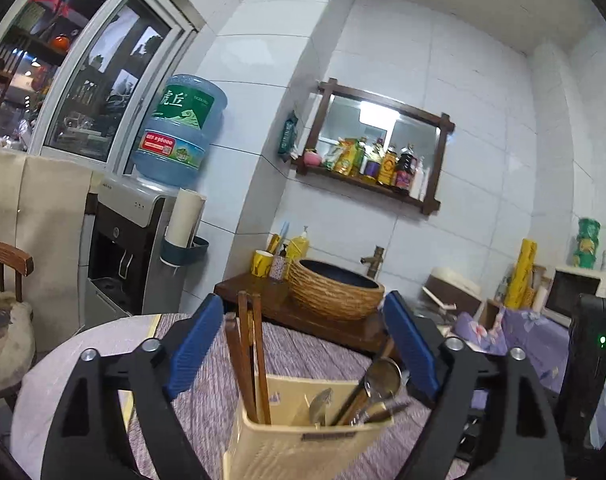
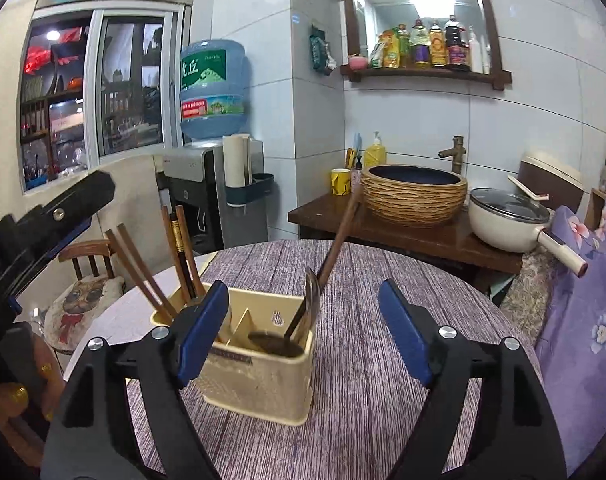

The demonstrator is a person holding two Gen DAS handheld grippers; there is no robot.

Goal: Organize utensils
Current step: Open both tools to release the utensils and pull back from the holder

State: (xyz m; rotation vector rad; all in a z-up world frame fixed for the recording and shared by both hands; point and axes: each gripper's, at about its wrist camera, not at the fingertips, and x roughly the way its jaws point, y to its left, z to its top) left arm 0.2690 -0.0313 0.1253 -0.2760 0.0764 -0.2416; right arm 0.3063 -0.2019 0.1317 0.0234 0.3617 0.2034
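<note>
- Progress: utensils appear already sorted into cream holder (image 2: 259, 364) on round table (image 2: 367, 360); chopsticks (image 2: 183, 256) upright in left compartment, ladle (image 2: 277, 344) w/ long wooden handle plus spoon (image 1: 321, 404) in right one. No loose utensils visible on tabletop, so task looks near done; judged, not certain.
- Left gripper (image 1: 303, 344): jaws wide apart, empty, hovering just above/behind holder; chopsticks rise between its fingers w/o touching.
- Right gripper (image 2: 303, 332): jaws wide apart, nothing held; holder lies just ahead, toward left finger, which overlaps its front-left corner in view.
</note>
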